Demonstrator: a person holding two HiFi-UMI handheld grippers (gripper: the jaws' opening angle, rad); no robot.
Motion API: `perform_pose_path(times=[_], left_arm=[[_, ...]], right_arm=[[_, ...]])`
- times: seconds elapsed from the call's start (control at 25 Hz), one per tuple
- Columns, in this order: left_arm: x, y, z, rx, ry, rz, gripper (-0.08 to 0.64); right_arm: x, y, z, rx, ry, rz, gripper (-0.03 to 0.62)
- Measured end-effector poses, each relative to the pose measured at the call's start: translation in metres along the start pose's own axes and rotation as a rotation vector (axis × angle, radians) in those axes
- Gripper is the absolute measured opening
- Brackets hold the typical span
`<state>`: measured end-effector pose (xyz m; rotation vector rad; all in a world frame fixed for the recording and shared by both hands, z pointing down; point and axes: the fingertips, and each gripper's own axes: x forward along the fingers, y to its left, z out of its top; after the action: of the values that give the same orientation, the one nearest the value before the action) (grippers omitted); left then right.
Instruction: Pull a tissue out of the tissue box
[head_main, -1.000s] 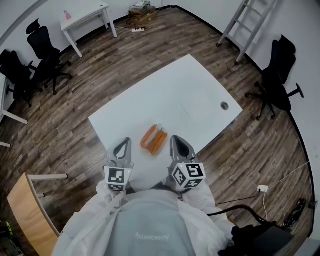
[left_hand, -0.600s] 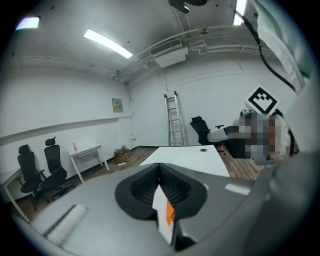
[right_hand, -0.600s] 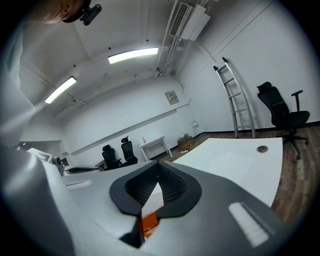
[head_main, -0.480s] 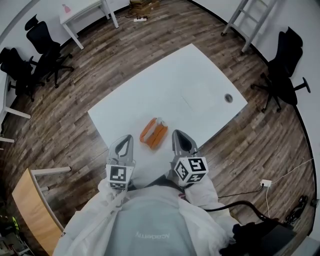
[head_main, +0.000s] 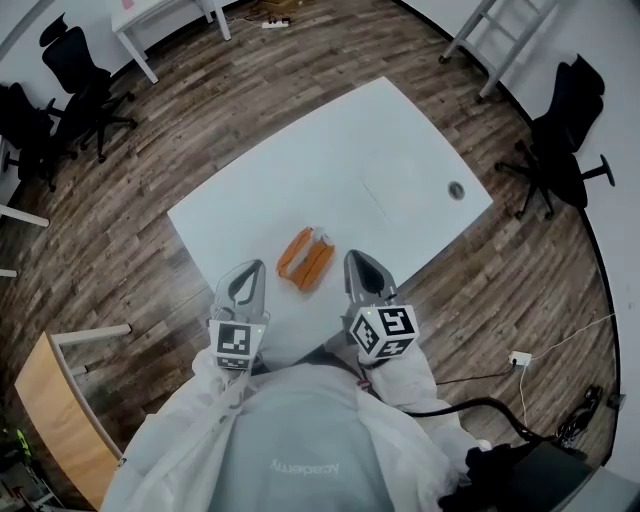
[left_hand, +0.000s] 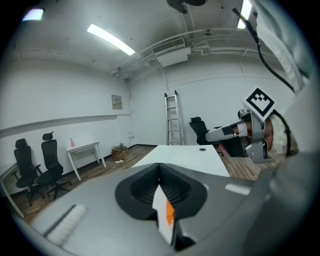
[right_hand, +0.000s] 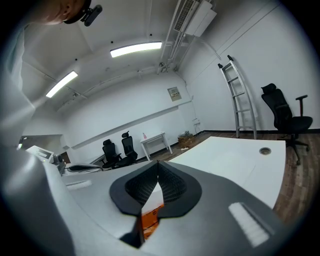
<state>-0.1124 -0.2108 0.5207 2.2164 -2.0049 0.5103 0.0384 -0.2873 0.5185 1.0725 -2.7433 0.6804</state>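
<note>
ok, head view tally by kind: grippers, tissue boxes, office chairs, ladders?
grippers: 2 (left gripper, right gripper)
tissue box: 1
office chairs: 3
ladder: 1
total: 7

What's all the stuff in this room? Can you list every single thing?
table: one, white, middle of the wooden floor
tissue box: one, orange, on the table near the person
cable hole: one, grey, in the table near its right corner
office chairs: three, black, two at far left, one at right
ladder: one, silver, by the wall at top right
small desk: one, white, top left
wooden furniture: one, light brown, bottom left
plug socket: one, white, on the floor at right
person's top: one, white and grey, bottom
left tool: one, grey, shut, empty, left of the box
right tool: one, grey, shut, empty, right of the box
</note>
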Motion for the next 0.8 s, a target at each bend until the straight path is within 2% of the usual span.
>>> perform_pose_path(times=[0.24, 0.52, 0.8], left_arm=[[0.002, 0.001, -0.001, -0.011, -0.008, -0.006, 0.000], [0.000, 0.000, -0.002, -0.010, -0.024, -0.017, 0.000], [0.000, 0.004, -0.005, -0.035, -0.029, -0.010, 0.000]], right_arm=[[0.004, 0.000, 0.000, -0.087, 0.054, 0.067, 0.028], [0.019, 0.009, -0.012, -0.292, 0.189, 0.267, 0.120], [0.028, 0.021, -0.023, -0.487, 0.318, 0.402, 0.157]])
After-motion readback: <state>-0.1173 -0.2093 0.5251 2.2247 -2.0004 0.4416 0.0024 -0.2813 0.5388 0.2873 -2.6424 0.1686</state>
